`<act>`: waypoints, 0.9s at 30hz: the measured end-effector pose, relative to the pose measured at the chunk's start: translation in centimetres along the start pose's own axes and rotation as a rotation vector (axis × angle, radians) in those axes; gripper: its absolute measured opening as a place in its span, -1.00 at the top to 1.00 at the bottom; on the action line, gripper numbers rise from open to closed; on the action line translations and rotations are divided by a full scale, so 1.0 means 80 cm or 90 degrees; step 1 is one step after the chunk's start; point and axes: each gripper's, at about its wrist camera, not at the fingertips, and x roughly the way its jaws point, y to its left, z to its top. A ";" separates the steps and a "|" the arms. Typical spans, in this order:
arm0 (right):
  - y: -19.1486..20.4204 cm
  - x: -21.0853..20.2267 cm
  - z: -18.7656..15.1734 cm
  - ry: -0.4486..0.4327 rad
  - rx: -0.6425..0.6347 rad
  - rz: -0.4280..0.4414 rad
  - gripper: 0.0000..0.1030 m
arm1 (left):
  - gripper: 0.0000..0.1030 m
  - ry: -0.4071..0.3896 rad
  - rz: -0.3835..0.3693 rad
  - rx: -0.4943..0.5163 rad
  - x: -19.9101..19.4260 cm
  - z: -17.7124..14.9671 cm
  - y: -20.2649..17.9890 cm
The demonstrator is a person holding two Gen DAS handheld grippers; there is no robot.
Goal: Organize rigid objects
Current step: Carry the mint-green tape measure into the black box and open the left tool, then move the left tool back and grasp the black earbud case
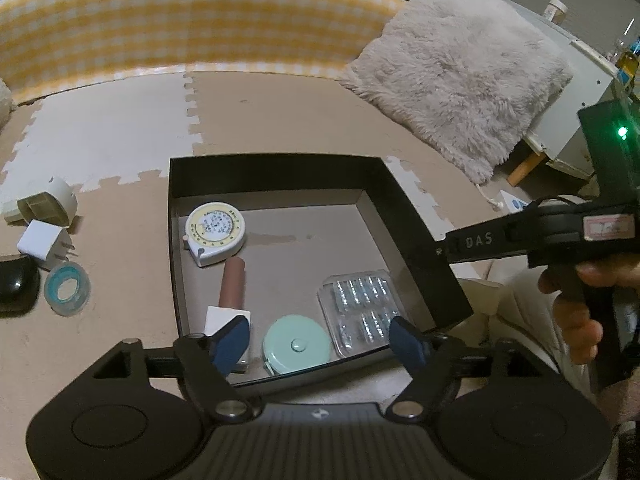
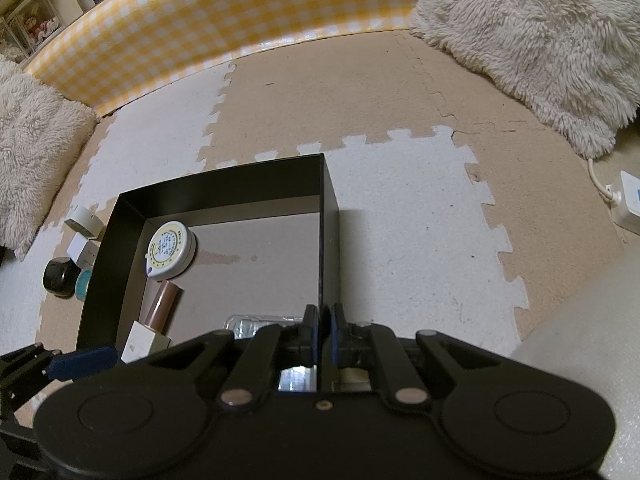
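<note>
a black open box (image 1: 412, 216) on the foam mat holds two tape measures, white (image 1: 215, 235) and mint (image 1: 297, 345), a brown tube (image 1: 232, 284) and a blister pack (image 1: 360, 304).

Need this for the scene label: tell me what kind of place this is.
Probably a home living or play room floor: interlocking foam mats, fluffy cushions, and a yellow checked padded barrier.

Both wrist cams close, angled down; share black box (image 1: 416, 216) interior.
</note>
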 end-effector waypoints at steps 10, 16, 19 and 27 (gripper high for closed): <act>0.000 0.000 0.000 0.000 0.000 -0.001 0.86 | -0.83 -0.018 -0.002 -0.004 -0.031 0.021 0.014; 0.000 0.000 0.000 0.000 0.000 -0.001 0.86 | -1.00 -0.048 0.022 -0.009 -0.051 0.036 0.033; 0.000 0.000 0.000 0.000 0.000 -0.001 0.86 | -1.00 -0.073 0.053 -0.014 -0.064 0.046 0.053; 0.002 0.000 0.000 0.001 -0.010 -0.004 0.87 | -1.00 -0.116 0.129 -0.064 -0.090 0.063 0.120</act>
